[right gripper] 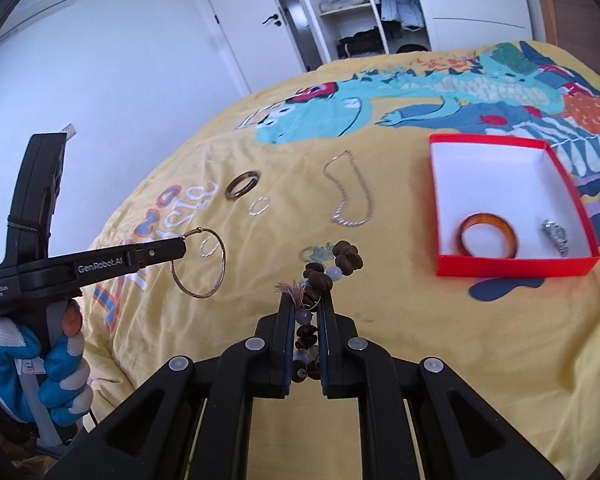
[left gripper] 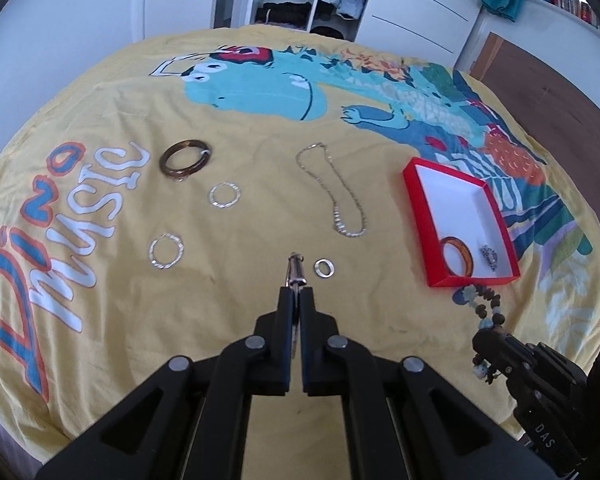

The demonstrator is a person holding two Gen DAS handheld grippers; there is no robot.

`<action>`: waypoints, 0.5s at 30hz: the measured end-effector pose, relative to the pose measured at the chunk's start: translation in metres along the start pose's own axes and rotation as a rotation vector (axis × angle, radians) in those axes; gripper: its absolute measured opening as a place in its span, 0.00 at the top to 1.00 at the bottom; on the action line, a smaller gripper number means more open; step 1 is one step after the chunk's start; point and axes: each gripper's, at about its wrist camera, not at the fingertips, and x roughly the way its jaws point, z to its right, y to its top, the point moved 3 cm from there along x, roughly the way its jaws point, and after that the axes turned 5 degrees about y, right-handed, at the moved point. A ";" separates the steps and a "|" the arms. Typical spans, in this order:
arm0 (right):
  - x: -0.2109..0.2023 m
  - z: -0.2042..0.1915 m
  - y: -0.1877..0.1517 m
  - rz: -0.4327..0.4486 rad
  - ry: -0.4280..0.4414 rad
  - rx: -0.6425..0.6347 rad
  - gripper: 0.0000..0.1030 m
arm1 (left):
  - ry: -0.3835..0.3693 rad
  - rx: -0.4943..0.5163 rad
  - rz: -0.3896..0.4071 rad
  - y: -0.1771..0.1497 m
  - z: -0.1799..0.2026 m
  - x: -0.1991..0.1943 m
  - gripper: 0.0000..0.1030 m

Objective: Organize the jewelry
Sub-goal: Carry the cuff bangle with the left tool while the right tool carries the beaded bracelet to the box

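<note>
My left gripper [left gripper: 296, 289] is shut on a thin metal bangle [left gripper: 295, 270], seen edge-on here; the right wrist view shows it as a hoop [right gripper: 199, 264] hanging from the left gripper [right gripper: 182, 249] above the bed. My right gripper [right gripper: 305, 300] is shut on a beaded bracelet [right gripper: 336, 262] of brown and pale beads; it also shows in the left wrist view [left gripper: 485, 305]. A red box [left gripper: 414, 184] with a white inside holds an orange bangle [left gripper: 458, 256] and a silver piece [left gripper: 489, 257]. It lies to the right [right gripper: 516, 267].
On the yellow dinosaur bedspread [left gripper: 240, 128] lie a dark brown bangle [left gripper: 185, 159], two silver hoop earrings [left gripper: 224, 195] [left gripper: 166, 253], a silver chain necklace [left gripper: 336, 192] and a small silver ring [left gripper: 324, 268]. Wardrobe and door stand beyond the bed.
</note>
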 end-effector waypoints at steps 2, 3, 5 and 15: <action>-0.008 0.017 0.007 0.013 -0.023 0.005 0.90 | -0.030 0.032 0.008 0.012 0.024 0.001 0.98; -0.011 0.027 0.012 0.018 -0.038 0.006 0.90 | -0.041 0.046 0.012 0.018 0.035 0.003 0.98; -0.016 0.049 0.024 0.027 -0.071 0.009 0.90 | -0.078 0.069 0.014 0.033 0.063 0.010 0.98; 0.008 0.183 0.102 0.019 -0.211 0.008 0.90 | -0.205 0.183 0.018 0.110 0.205 0.091 0.98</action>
